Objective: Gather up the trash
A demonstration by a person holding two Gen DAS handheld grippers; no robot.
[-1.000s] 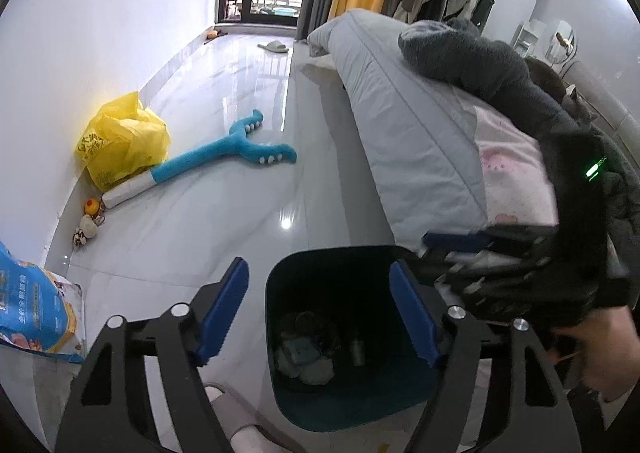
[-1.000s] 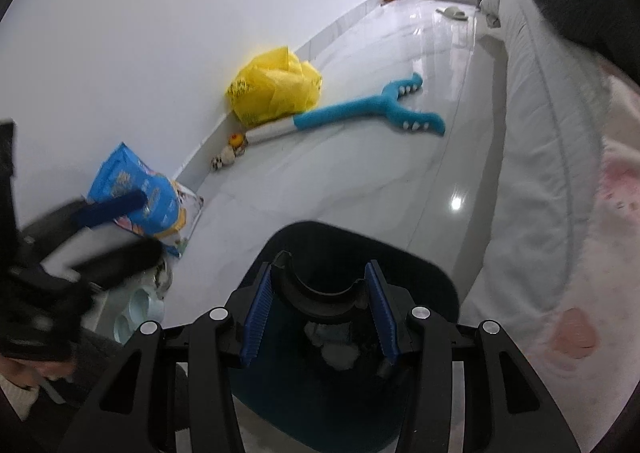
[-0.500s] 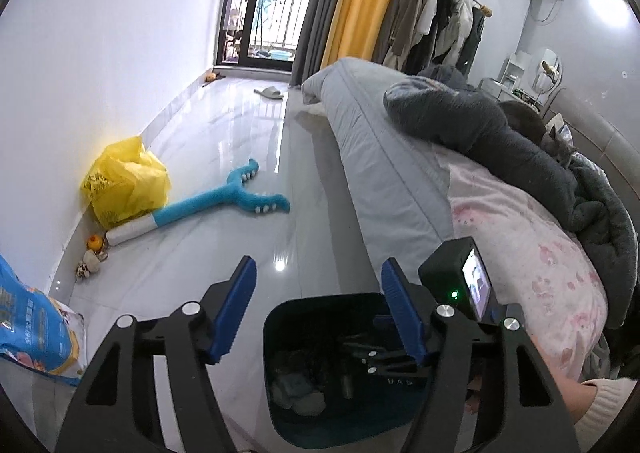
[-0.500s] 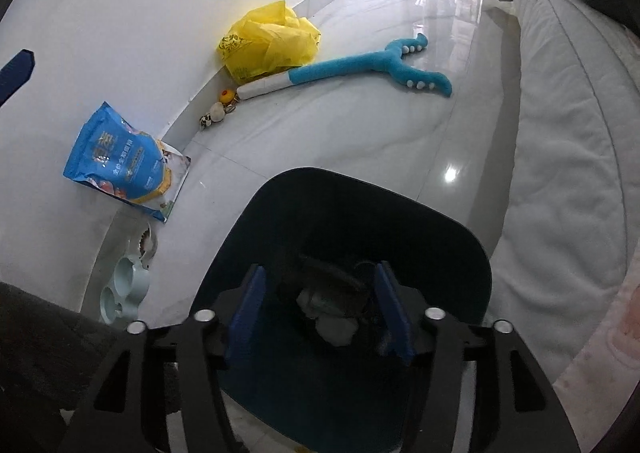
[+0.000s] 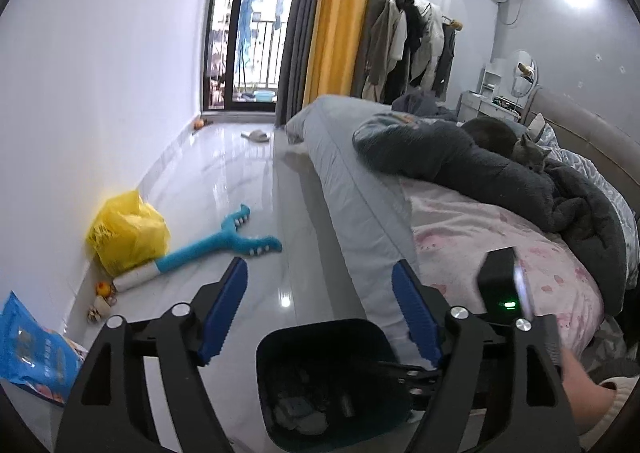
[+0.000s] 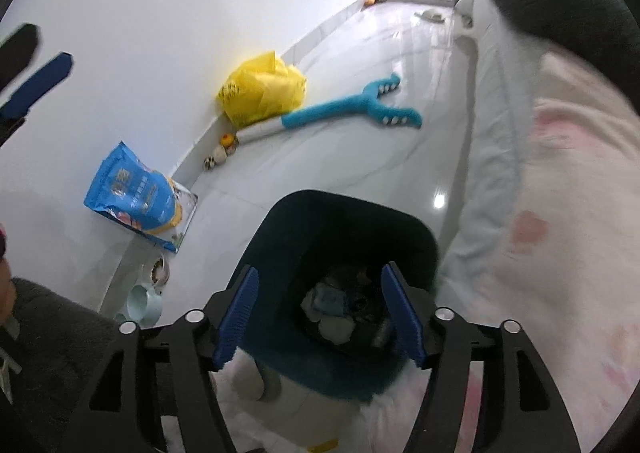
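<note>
Writing: the blue bag [image 6: 136, 193] against the wall carries print, but it is too blurred to read; the yellow bag [image 6: 262, 93] has dark marks, also unreadable.
Trash bin [image 6: 348, 285]: dark teal, open-topped, on the floor just beside the bed's edge [image 5: 360, 213]. Pale crumpled scraps and a few dark bits lie at its bottom.
Your left gripper [image 5: 320, 313]: jaws opening, nothing between the blue pads; it hangs above the bin's near rim.
Your right gripper [image 6: 320, 317]: jaws opening, nothing pinched; the bin's mouth shows straight through the gap between the pads.
Left view only: balcony door, yellow curtain [image 5: 332, 13], coats on a rack [image 5: 412, 45], dark blanket [image 5: 480, 173] on the bed, a grey cat [image 5: 528, 151] lying by it. Your right gripper's body with a green light reaches over the bin from the right.
Right view only: pale pet bowls [image 6: 144, 301] on the floor below the blue bag, and something white and fluffy [image 6: 256, 377] under the bin's near rim.
Both views: blue long-necked plush toy [image 6: 352, 109] on the floor beside the yellow bag, small toys along the wall.
</note>
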